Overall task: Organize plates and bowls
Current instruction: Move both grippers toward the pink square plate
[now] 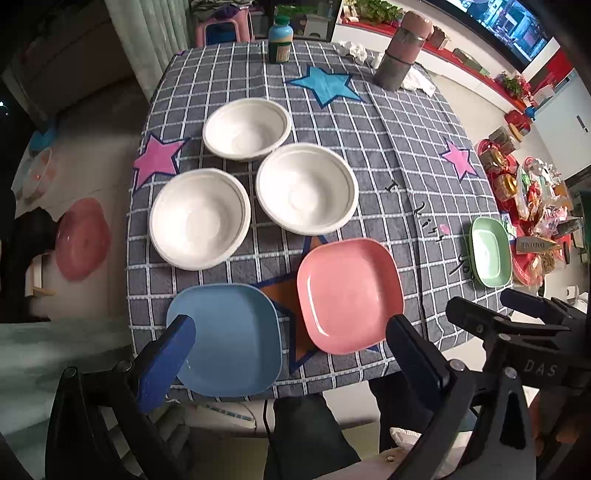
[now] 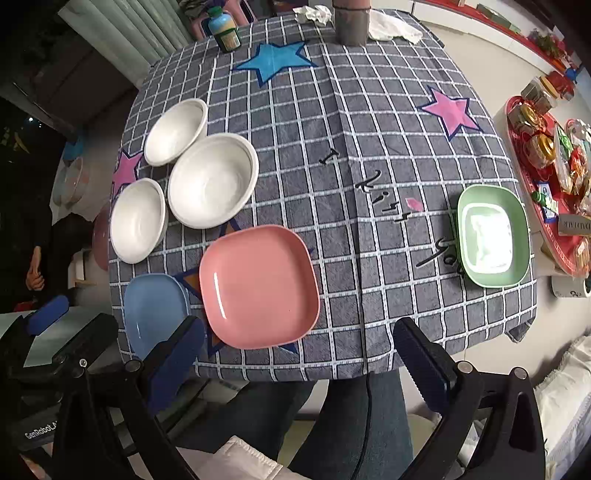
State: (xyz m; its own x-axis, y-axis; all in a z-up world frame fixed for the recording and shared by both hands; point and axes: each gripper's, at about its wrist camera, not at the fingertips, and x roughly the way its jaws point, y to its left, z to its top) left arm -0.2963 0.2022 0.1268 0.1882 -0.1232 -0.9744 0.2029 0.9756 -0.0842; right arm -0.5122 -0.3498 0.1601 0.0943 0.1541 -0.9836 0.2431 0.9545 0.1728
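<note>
Three white bowls sit in a cluster on the checked tablecloth: far (image 1: 246, 128) (image 2: 176, 132), right (image 1: 307, 188) (image 2: 212, 180), near left (image 1: 200, 218) (image 2: 137, 220). A blue square plate (image 1: 227, 338) (image 2: 155, 312) and a pink square plate (image 1: 349, 294) (image 2: 258, 286) lie at the table's front edge. A green square plate (image 1: 491, 256) (image 2: 491, 235) lies at the right edge. My left gripper (image 1: 291, 339) is open and empty, above the front edge over the blue and pink plates. My right gripper (image 2: 299, 350) is open and empty, above the front edge near the pink plate.
A green-capped bottle (image 1: 280, 40) (image 2: 224, 29) and a grey cylinder jar (image 1: 402, 51) (image 2: 351, 22) stand at the table's far side, with crumpled white tissue (image 2: 391, 26) beside the jar. A red tray of snacks and jars (image 2: 546, 162) stands to the right, off the table.
</note>
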